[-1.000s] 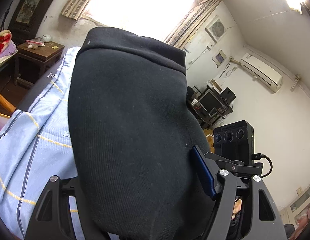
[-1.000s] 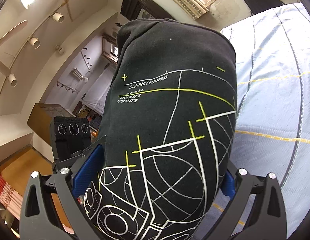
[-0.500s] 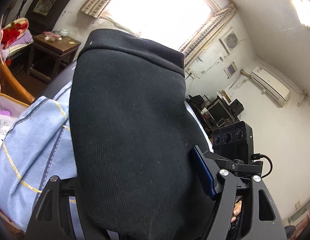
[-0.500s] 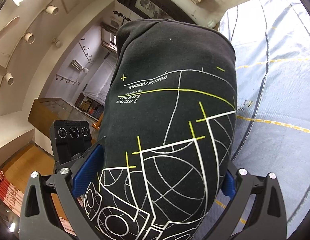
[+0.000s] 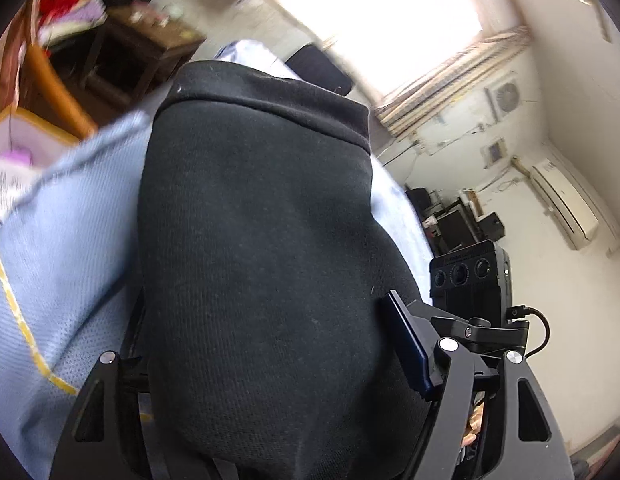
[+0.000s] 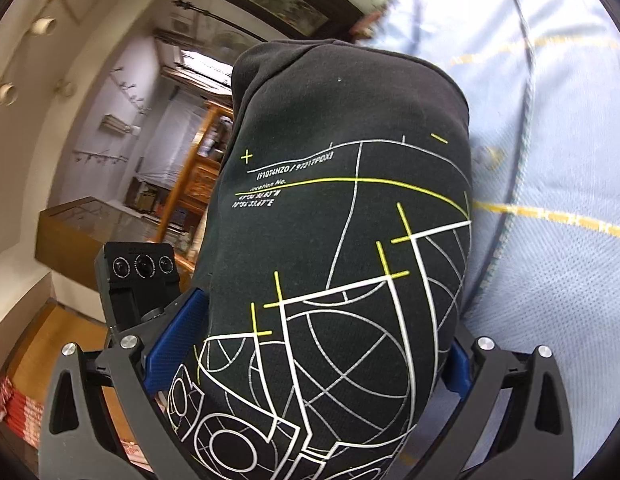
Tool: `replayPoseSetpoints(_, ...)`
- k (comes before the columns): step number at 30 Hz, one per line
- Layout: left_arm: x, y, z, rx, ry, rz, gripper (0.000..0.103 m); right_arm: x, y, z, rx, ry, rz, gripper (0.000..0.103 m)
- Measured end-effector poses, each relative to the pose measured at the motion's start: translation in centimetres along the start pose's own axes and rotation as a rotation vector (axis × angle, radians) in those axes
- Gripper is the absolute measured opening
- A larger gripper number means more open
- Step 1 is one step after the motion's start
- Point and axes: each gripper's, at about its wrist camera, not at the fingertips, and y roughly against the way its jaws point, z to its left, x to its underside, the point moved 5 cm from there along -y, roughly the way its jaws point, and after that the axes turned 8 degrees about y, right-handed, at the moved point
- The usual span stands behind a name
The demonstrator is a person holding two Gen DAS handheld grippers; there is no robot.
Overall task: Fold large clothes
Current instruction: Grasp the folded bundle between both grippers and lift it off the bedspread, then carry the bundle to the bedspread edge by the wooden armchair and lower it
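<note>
A thick folded black garment (image 5: 253, 240) fills the left wrist view, its ribbed hem edge on top. My left gripper (image 5: 269, 332) is shut on it, with the blue pad (image 5: 406, 344) pressed into its right side and the other finger hidden by cloth. In the right wrist view the same black garment (image 6: 350, 220) shows a white and yellow line print. My right gripper (image 6: 322, 344) is shut on it, a blue pad (image 6: 177, 332) against each side. Both bundles hang just above a light blue bed sheet (image 6: 550, 160) with yellow stripes.
The sheet (image 5: 61, 240) runs to the bed's left edge, with an open box (image 5: 21, 140), a wooden chair rail and a dark side table (image 5: 149, 40) beyond. The other gripper's black camera block (image 5: 470, 280) sits close on the right. A glass cabinet (image 6: 81, 232) and wooden shelves (image 6: 201, 168) stand left.
Both grippers have sunk toward the bed and rolled, so the sheet fills more of each view and the room has swung. The grip on the garment is unchanged.
</note>
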Motion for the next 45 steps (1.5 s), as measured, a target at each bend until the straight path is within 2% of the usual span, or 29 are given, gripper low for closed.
replayPoseSetpoints(2,0.1,-0.7,0.9,0.008,0.019,0.02,0.077,0.4,-0.4,-1.2,-0.002,-0.012,0.023,0.098)
replayPoseSetpoints(8,-0.1,0.0,0.9,-0.015,0.007,0.012,0.078,0.1,-0.6,-0.8,0.008,-0.007,0.032,0.098)
replayPoseSetpoints(13,0.1,2.4,0.4,-0.08,-0.018,-0.039,0.077,-0.5,2.0,-1.9,-0.023,-0.047,-0.013,0.098)
replayPoseSetpoints(16,0.7,4.6,-0.8,-0.204,-0.078,-0.119,0.077,-0.5,4.5,-1.2,0.034,0.009,-0.081,0.098)
replayPoseSetpoints(21,2.5,6.7,-4.2,-0.401,-0.214,-0.265,0.078,0.3,7.6,3.9,0.19,0.245,-0.201,0.098)
replayPoseSetpoints(25,3.7,5.9,-5.3,-0.541,-0.278,-0.304,0.078,2.5,7.4,7.3,0.32,0.424,-0.249,0.097)
replayPoseSetpoints(27,4.1,5.0,-5.5,-0.599,-0.3,-0.305,0.078,3.3,6.6,7.7,0.349,0.464,-0.234,0.097)
replayPoseSetpoints(32,4.9,3.8,-4.1,-0.678,-0.321,-0.305,0.085,4.6,3.6,4.8,0.359,0.396,-0.111,0.097)
replayPoseSetpoints(34,5.3,3.2,-4.2,-0.714,-0.338,-0.308,0.085,5.4,2.5,3.2,0.277,0.31,-0.063,0.098)
replayPoseSetpoints(36,5.6,3.3,-4.1,-0.718,-0.341,-0.32,0.085,5.5,2.3,2.2,0.214,0.245,-0.048,0.099)
replayPoseSetpoints(39,6.1,3.8,-4.3,-0.722,-0.355,-0.344,0.085,5.2,2.9,2.4,0.212,0.249,-0.057,0.099)
replayPoseSetpoints(42,6.9,4.5,-5.7,-0.757,-0.395,-0.381,0.086,5.4,4.2,3.4,0.268,0.303,-0.1,0.099)
replayPoseSetpoints(45,7.7,5.3,-7.3,-0.765,-0.43,-0.415,0.091,5.9,5.6,4.7,0.336,0.356,-0.154,0.099)
